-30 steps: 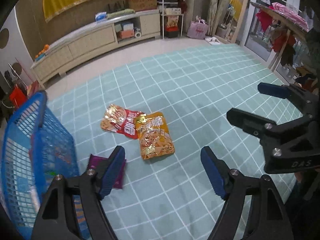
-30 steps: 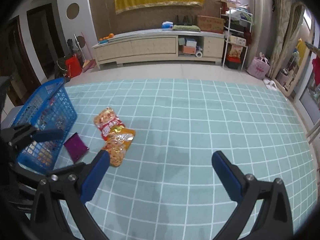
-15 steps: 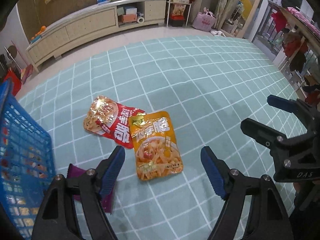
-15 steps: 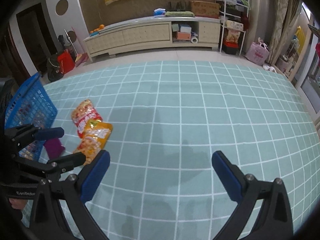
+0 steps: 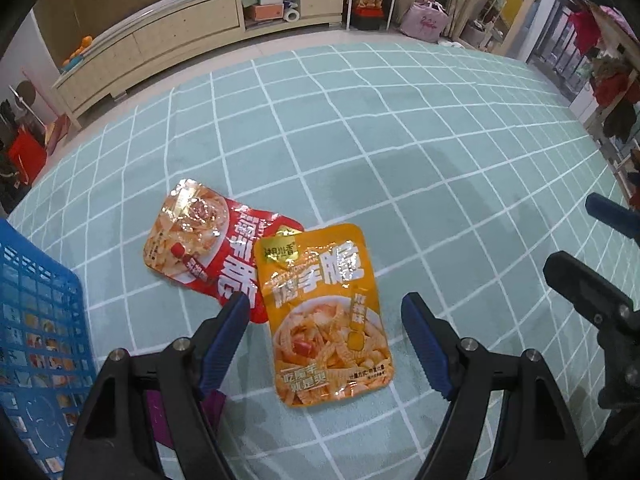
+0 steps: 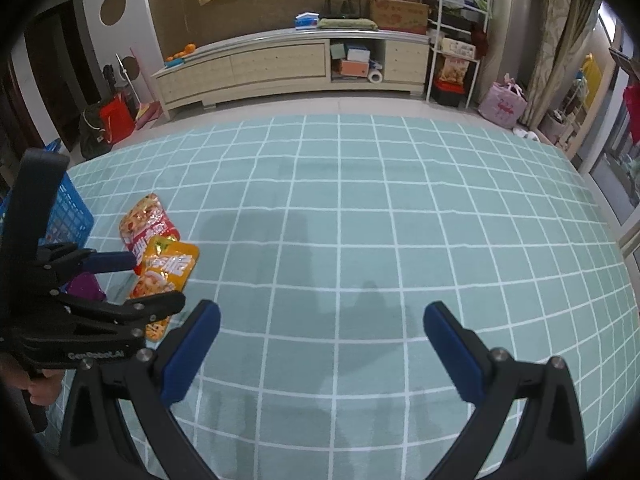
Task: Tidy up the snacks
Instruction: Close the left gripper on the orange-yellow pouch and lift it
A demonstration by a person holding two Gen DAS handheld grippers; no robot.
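Left gripper (image 5: 325, 338) angled steeply down, jaws apart, right gripper (image 6: 321, 350) alongside, jaws wide

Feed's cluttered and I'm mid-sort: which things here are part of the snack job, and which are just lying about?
For the job:
orange snack pouch
red snack pouch
purple packet
blue basket

Lying about:
cabinet
cardboard box
pink bag
red bag

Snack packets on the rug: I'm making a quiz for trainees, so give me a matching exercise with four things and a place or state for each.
Things:
1. orange packet
2. red packet
3. purple packet
4. blue basket

Places or states:
A. partly hidden behind a left finger
B. at the far left edge
C. lying on top, overlapping another
D. partly underneath another

Pairs: 1-C, 2-D, 3-A, 4-B
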